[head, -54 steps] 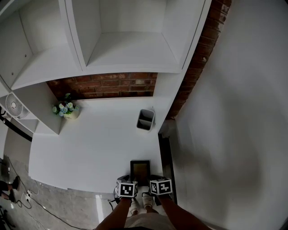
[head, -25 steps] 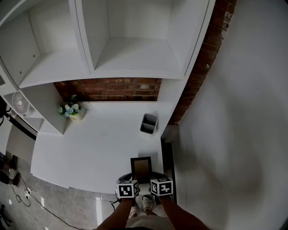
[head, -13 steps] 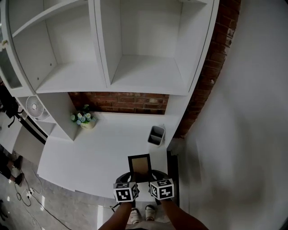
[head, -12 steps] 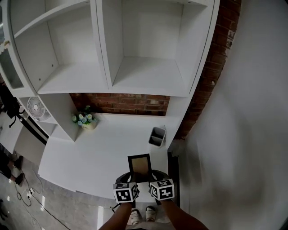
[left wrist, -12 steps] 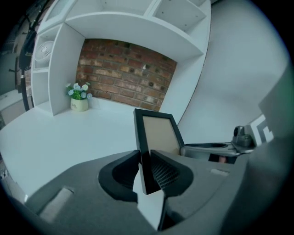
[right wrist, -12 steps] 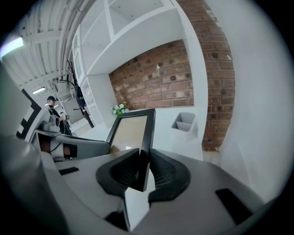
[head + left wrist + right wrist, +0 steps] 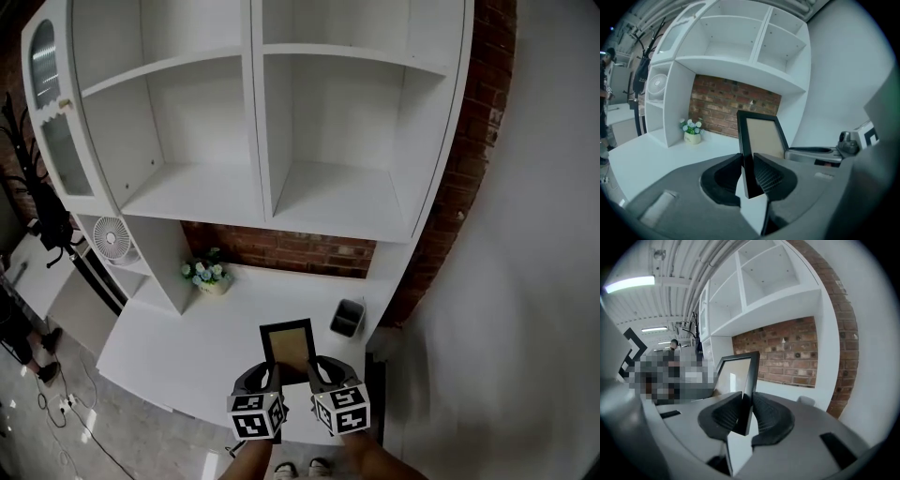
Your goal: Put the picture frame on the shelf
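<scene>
— Black-rimmed rectangular picture frame: how is it expected to handle, and where is it held?
— It is judged light and stiff, though a fragile front may be fitted, so knocks are best avoided. Its lower corners are clamped by the left gripper and right gripper, jaws narrowed onto the rim, above the white counter and below the white shelf unit.
— Containers?
— What is in the small grey bin cannot be told. Blue and white flowers are held in a pale pot.

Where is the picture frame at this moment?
Low centre in the head view: the picture frame is gripped by the left gripper and right gripper, above the white counter.
</scene>
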